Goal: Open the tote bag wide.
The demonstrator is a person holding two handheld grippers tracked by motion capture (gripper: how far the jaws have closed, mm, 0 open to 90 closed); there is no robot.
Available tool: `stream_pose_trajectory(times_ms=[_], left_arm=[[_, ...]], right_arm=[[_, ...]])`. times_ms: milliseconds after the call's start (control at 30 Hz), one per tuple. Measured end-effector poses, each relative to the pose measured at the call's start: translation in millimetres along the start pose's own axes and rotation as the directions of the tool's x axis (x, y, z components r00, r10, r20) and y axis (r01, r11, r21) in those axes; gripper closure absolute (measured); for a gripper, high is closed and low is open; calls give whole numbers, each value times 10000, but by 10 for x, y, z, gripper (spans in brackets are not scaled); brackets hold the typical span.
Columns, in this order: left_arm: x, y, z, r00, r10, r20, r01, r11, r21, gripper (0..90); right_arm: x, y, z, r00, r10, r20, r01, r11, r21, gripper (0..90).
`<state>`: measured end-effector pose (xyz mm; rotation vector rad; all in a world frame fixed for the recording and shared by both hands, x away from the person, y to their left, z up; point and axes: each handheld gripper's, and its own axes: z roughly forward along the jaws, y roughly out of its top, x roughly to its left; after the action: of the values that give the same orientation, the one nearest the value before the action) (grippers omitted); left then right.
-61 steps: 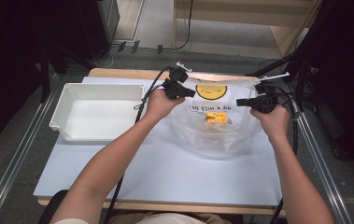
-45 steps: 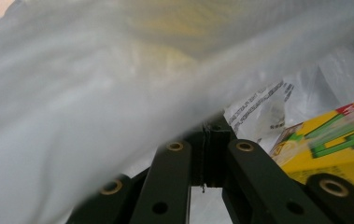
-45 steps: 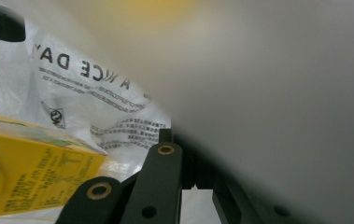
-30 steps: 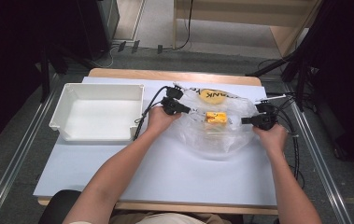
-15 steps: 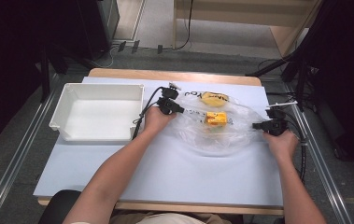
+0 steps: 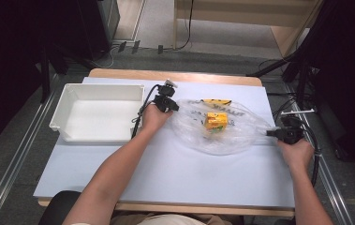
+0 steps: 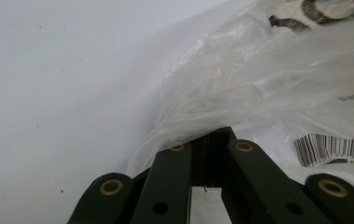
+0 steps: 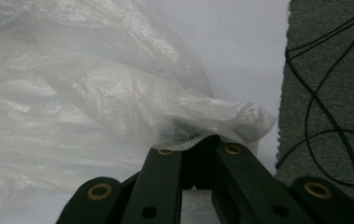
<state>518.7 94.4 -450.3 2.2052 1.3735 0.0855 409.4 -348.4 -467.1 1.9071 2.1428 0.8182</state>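
Over the last 2 seconds the clear plastic bag (image 6: 222, 129) has come down from being held up in the air to lying flat on the white table cover (image 6: 175, 173), stretched wide between the 2 grippers. The left gripper (image 6: 169, 104) sits at the bag's 9 o'clock edge, jaws closed on a pinch of film (image 7: 198, 126); the right gripper (image 6: 272, 133) has swung out to 3 o'clock and is likewise clamped on a fold of plastic (image 8: 202, 121). The yellow carton (image 6: 216, 121) inside now rests near the bag's centre, with the yellow smiley print (image 6: 215, 101) at 12 o'clock. The white tray (image 6: 98, 112) waits at 9 o'clock beyond the left hand. Laid out and taut, the bag looks ready for opening or emptying.
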Motion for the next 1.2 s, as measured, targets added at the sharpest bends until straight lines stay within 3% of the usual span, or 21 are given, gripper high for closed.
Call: stream_pose_trajectory(times_ms=[133,600,767,833,900,967,1200], left_arm=[[-15,13,3,9996,-5,-296,4,10000,-32,900],[36,25,11,9973,-459,-572,440,9985,-333,900],[61,29,12,9964,-716,-448,701,9969,-353,900],[29,32,7,9965,-628,-550,612,9977,-302,900],[7,34,-19,9977,-430,-522,416,9987,-280,900],[-3,54,-87,9986,-505,-168,494,9971,-586,900],[-139,100,-330,9993,367,103,-356,9952,-911,900]], right_arm=[[-53,-74,-34,9997,171,-176,-174,9997,-177,900],[-9,-71,-34,9986,-151,514,162,9996,-219,900],[-1,-63,-22,9971,-341,684,361,9990,-277,900],[4,-63,-24,9973,-246,697,265,9993,-276,900],[2,-54,-37,9993,26,366,-17,9998,-221,900],[27,-48,-62,10000,52,50,-50,9995,-303,900],[280,70,-224,9956,-816,-451,791,9953,-562,900]])
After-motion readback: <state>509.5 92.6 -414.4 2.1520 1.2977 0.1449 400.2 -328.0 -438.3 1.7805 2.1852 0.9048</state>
